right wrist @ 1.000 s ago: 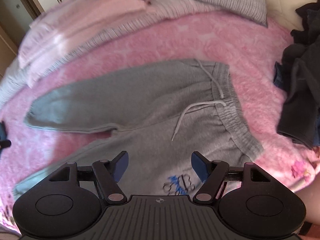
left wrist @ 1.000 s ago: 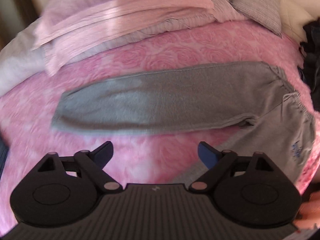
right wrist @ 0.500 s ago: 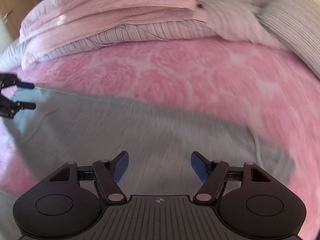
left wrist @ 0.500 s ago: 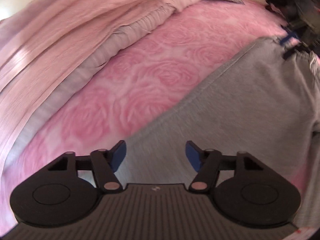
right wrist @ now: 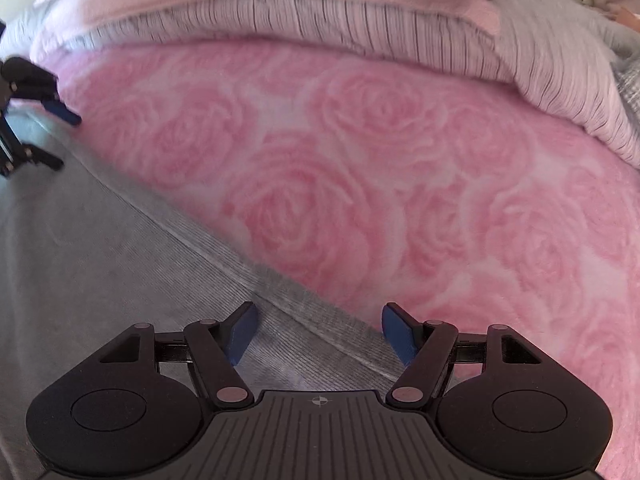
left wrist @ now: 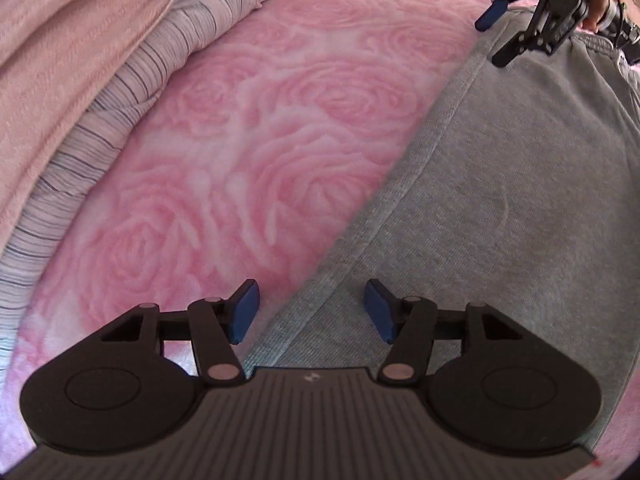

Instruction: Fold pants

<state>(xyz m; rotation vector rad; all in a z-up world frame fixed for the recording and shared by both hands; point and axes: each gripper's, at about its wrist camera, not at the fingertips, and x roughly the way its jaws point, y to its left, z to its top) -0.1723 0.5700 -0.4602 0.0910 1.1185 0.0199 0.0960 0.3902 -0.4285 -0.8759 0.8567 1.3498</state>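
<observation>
Grey sweatpants [left wrist: 500,200] lie flat on a pink rose-pattern blanket [left wrist: 260,140]. My left gripper [left wrist: 310,296] points steeply down over the pants' far seam edge. Its blue pads stand apart, one over the blanket and one over the grey cloth, and neither presses on it. My right gripper [right wrist: 320,316] is open and straddles the same edge of the pants [right wrist: 80,260] further along. Each gripper shows in the other's view: the right gripper [left wrist: 496,36] at the top right, the left gripper [right wrist: 60,140] at the far left. Both hover at the fabric edge.
Beyond the pants, the rose blanket [right wrist: 400,200] runs up to a striped duvet [left wrist: 120,100] with a folded pink cover [left wrist: 60,20] on top. That pile rises along the far side [right wrist: 360,40]. A hand [left wrist: 600,0] holds the right gripper.
Both grippers dropped from a high view of the whole pants to close over the far edge, rolling as they came. The left jaws narrowed; the right jaws kept their width.
</observation>
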